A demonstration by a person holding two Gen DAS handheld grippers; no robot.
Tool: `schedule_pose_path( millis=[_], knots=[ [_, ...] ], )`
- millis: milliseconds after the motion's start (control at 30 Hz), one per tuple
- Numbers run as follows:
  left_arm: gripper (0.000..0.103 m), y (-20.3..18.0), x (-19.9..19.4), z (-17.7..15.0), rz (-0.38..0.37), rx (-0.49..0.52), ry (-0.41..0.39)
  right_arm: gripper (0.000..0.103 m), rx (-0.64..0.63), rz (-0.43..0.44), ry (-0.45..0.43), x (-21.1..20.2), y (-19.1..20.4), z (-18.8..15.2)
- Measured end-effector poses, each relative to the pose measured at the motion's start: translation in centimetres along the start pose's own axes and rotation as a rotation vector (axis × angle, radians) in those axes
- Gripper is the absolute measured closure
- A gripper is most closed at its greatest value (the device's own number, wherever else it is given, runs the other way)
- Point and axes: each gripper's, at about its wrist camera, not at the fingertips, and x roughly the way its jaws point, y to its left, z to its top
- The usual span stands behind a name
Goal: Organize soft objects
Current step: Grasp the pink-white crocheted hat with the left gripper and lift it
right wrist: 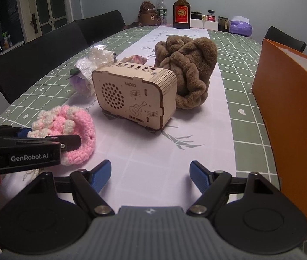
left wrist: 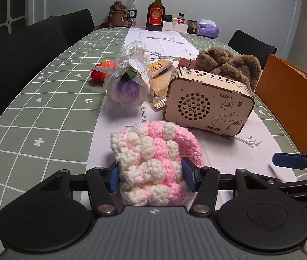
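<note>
A pink and white crocheted piece (left wrist: 151, 151) lies on the white table runner at the near end. My left gripper (left wrist: 151, 176) is shut on it, one blue pad on each side; it also shows in the right wrist view (right wrist: 67, 123), with the left gripper (right wrist: 51, 138) around it. A brown plush towel (right wrist: 188, 69) lies bunched behind the wooden radio (right wrist: 131, 97). My right gripper (right wrist: 151, 175) is open and empty over the runner, right of the crocheted piece.
An orange box (right wrist: 294, 119) stands at the right table edge. A wrapped artificial flower (left wrist: 127, 80), a red-orange knitted toy (left wrist: 103, 71) and a snack packet (left wrist: 160, 82) lie mid-table. Bottles and jars (left wrist: 155, 13) stand at the far end. Dark chairs (right wrist: 45, 56) line the left side.
</note>
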Motion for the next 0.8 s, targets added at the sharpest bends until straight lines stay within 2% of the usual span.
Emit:
schedule_pose_path(
  millis=[133, 200, 267, 433, 600, 700, 800],
  knots=[
    [0.047, -0.1, -0.2, 0.1, 0.006, 0.008, -0.012, 0.025, -0.003, 0.007, -0.002, 0.2, 0.1, 0.1],
    [0.056, -0.1, -0.6, 0.1, 0.015, 0.003, -0.026, 0.025, -0.006, 0.013, -0.011, 0.0, 0.3, 0.2],
    [0.058, 0.2, -1.2, 0.3, 0.021, -0.011, -0.037, 0.025, -0.018, 0.016, -0.031, -0.4, 0.7, 0.5],
    [0.059, 1.5, -3.2, 1.0, 0.055, -0.054, -0.090, 0.026, -0.074, 0.049, -0.140, -2.7, 2.2, 2.2],
    [0.059, 3.1, -4.6, 2.6, 0.148, -0.066, -0.140, 0.026, -0.155, 0.062, -0.280, -4.0, 4.5, 4.9],
    [0.059, 4.2, -4.6, 3.5, 0.192, -0.089, -0.151, 0.026, -0.184, 0.098, -0.299, -3.2, 5.8, 7.1],
    [0.059, 4.9, -4.4, 4.4, 0.225, -0.109, -0.163, 0.026, -0.193, 0.117, -0.276, -1.3, 7.4, 9.4]
  ],
)
